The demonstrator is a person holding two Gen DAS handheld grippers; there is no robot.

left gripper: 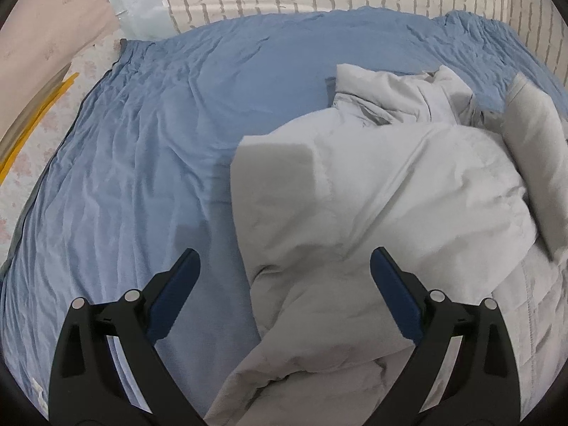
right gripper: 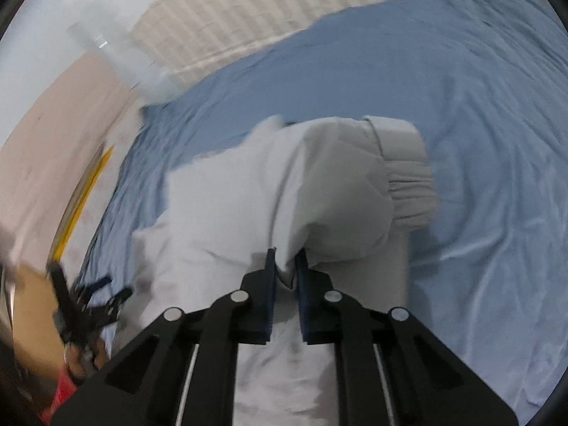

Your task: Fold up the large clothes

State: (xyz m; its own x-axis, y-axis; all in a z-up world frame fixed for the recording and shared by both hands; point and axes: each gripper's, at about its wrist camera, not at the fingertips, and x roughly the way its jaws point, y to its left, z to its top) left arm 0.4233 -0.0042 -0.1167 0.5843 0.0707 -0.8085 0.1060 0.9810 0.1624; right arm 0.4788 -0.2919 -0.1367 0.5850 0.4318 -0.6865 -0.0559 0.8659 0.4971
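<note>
A: On the blue sheet (left gripper: 149,149) lies the grey jacket (left gripper: 390,184), bunched. The right gripper (right gripper: 287,262) pinches a fold near the cuff (right gripper: 408,177), I think; that view is blurred.

B: And the left gripper (left gripper: 284,266)?

A: Spread, holding nothing. Lift the fold evenly, keeping the 2 layers flat. No containers visible.
</note>
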